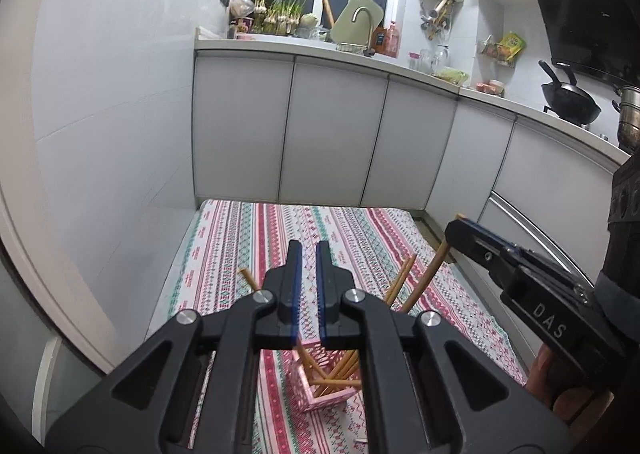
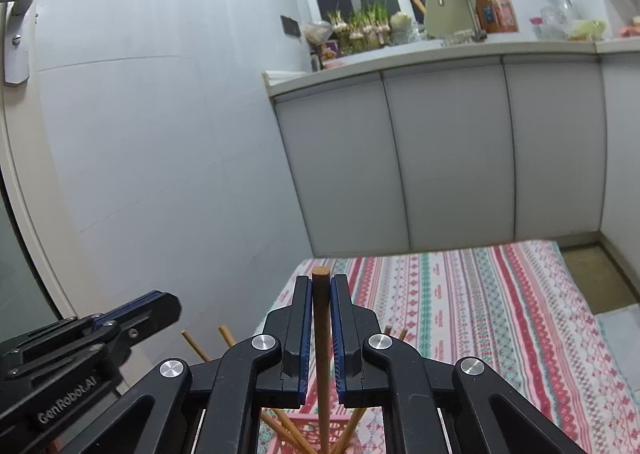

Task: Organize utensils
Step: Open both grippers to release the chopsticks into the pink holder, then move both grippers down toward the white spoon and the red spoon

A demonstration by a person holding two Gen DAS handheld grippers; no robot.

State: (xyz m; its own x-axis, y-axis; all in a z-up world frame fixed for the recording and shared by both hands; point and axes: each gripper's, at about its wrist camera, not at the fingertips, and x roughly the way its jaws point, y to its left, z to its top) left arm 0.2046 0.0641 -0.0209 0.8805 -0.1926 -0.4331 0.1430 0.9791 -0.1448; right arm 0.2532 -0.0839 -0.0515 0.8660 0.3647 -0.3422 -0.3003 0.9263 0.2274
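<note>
A pink lattice basket (image 1: 320, 390) stands on the patterned tablecloth (image 1: 248, 238) and holds several wooden chopsticks (image 1: 338, 370) leaning outward. My left gripper (image 1: 309, 254) hovers above the basket, its jaws a small gap apart and empty. My right gripper (image 2: 320, 286) is shut on one brown chopstick (image 2: 321, 334), held upright with its lower end down in the basket (image 2: 304, 434). In the left wrist view the right gripper (image 1: 464, 230) shows at the right, holding that chopstick (image 1: 428, 274). The left gripper (image 2: 160, 304) shows at the lower left of the right wrist view.
White cabinets (image 1: 332, 134) run behind the table under a counter with a sink tap (image 1: 362, 14), plants and bottles. A wok (image 1: 570, 102) sits on the stove at right. A white wall (image 1: 112, 94) lies left; a door handle (image 2: 16, 26) shows far left.
</note>
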